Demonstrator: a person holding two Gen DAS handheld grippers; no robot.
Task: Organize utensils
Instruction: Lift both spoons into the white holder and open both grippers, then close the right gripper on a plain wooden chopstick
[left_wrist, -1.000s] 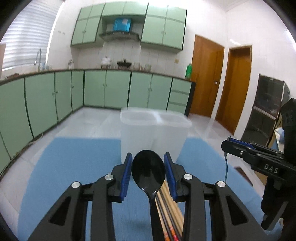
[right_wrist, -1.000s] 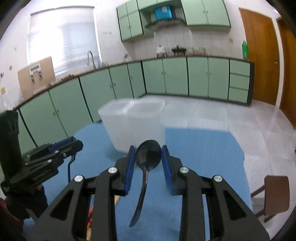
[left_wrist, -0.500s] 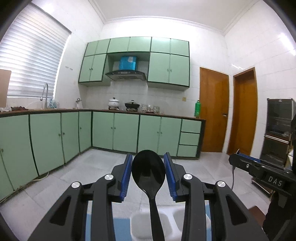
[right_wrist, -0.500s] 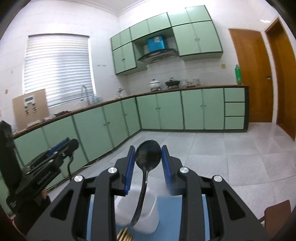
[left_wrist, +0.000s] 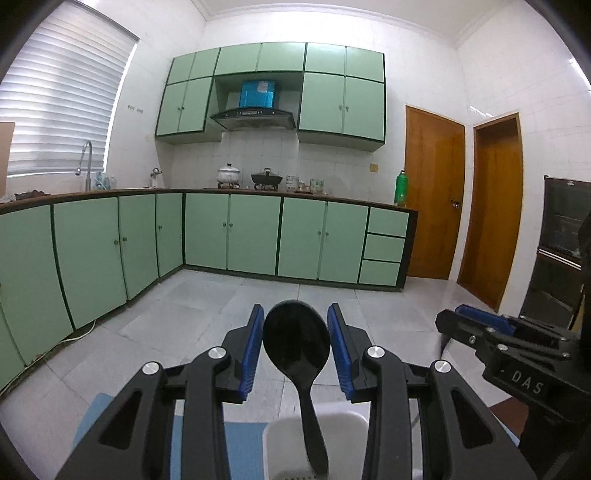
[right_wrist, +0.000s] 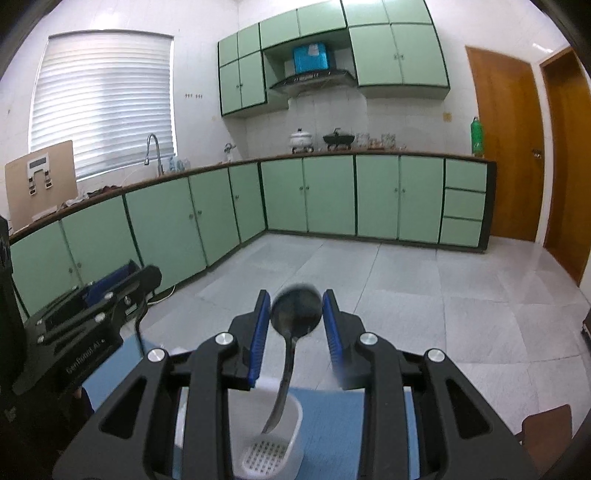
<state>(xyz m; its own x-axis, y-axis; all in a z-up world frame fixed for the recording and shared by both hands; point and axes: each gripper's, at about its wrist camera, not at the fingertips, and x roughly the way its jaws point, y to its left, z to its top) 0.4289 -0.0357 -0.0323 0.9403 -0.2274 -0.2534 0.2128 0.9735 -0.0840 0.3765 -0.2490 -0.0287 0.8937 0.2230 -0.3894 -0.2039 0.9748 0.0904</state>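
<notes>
My left gripper (left_wrist: 295, 336) is shut on the bowl of a black plastic spoon (left_wrist: 295, 347). Its handle hangs down over the white utensil holder (left_wrist: 332, 435) at the bottom edge. In the right wrist view my right gripper (right_wrist: 296, 317) has a metal spoon (right_wrist: 295, 314) between its blue pads. These jaws are opening; the spoon's bowl is blurred and a thin gap shows beside it. The spoon's handle points down into the holder's compartment with a perforated floor (right_wrist: 266, 452). Each gripper appears in the other's view: the right gripper (left_wrist: 454, 321), the left gripper (right_wrist: 144, 277).
The holder stands on a blue mat (right_wrist: 332, 424) on the table. Beyond lie a tiled floor, green cabinets (left_wrist: 255, 236) and two wooden doors (left_wrist: 432, 199). A brown chair (right_wrist: 546, 424) shows at the lower right of the right wrist view.
Both grippers have risen and moved forward over the holder, which dropped from mid-frame to the bottom edge. The chopsticks seen under the left gripper are out of view. The metal spoon has gone blurry.
</notes>
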